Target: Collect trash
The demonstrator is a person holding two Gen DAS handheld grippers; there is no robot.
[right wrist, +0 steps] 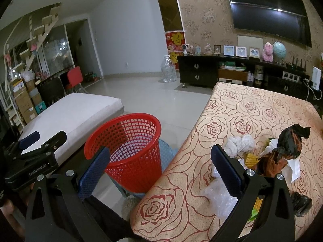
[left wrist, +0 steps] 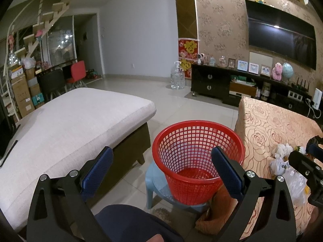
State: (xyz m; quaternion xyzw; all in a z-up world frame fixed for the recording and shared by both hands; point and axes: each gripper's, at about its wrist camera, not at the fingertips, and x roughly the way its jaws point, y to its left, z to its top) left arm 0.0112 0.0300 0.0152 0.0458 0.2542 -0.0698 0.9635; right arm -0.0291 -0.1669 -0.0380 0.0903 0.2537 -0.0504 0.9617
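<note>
Nothing is collected yet: the red basket (left wrist: 198, 161) on the stool looks empty, the trash (right wrist: 262, 157) lies piled on the table, and both the left gripper (left wrist: 161, 171) and right gripper (right wrist: 159, 173) gape wide, holding nothing

My right gripper's finger (right wrist: 226, 173) covers part of the clear plastic bag (right wrist: 220, 197), and the yellow-green scrap (right wrist: 254, 209) behind it is too hidden to name. The red basket (left wrist: 193, 161) hides most of the blue stool (left wrist: 159, 183). The picture frames (left wrist: 248, 67) are too small to read.
</note>
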